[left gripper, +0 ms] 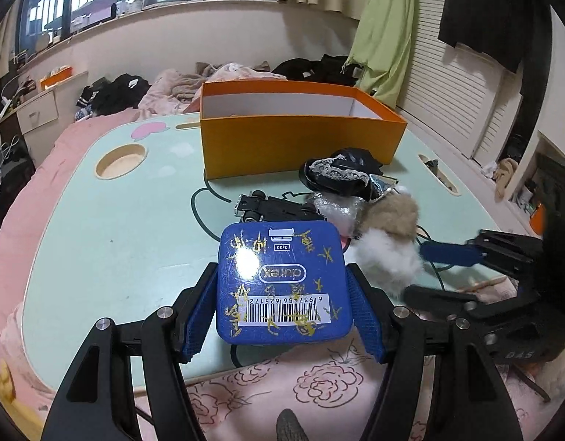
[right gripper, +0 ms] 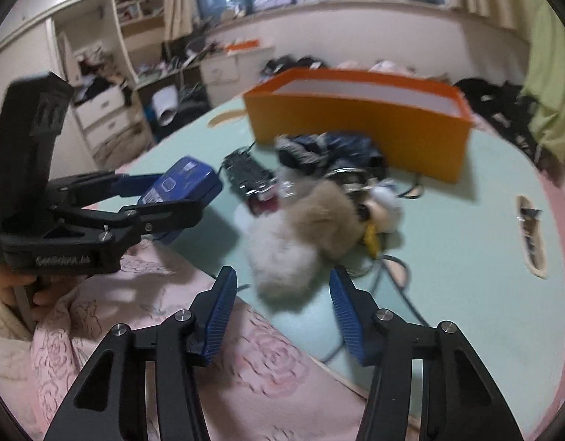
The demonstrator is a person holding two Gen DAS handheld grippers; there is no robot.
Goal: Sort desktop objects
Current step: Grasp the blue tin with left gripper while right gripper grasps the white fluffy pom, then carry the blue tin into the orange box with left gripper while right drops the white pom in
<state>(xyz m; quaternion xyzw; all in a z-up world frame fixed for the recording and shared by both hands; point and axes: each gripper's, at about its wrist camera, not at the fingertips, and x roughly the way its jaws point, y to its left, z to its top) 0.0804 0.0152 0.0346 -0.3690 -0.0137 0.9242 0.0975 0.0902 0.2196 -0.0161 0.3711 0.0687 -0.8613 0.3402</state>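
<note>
Blue tin (left gripper: 284, 281), square with rounded corners, a barcode label and gold scribbles on its lid, sits clamped between the jaws of the left gripper (left gripper: 284, 308), whose blue pads press its two sides; it is lifted just above the near edge of the mint-green table (left gripper: 109, 228). From the right wrist view the same tin (right gripper: 183, 185) shows up gripped out to the left. Jaws of the right gripper (right gripper: 280, 316) stand partly apart with nothing pinched between them; a white and tan fluffy toy (right gripper: 300, 242) lies just beyond their tips, and the blur hides whether a pad touches it. Beyond the left jaws, just past the tin, lies a small black toy car chassis (left gripper: 260, 204), and to its right a crumpled clear plastic wrap (left gripper: 335, 207). Farther on is a black fabric piece with white lace trim (left gripper: 341, 171). Behind that, farthest from both jaws, an open orange box (left gripper: 297, 139) with a white inside stands on the table. A pink floral bedcover (right gripper: 208, 360) lies under both jaws
</note>
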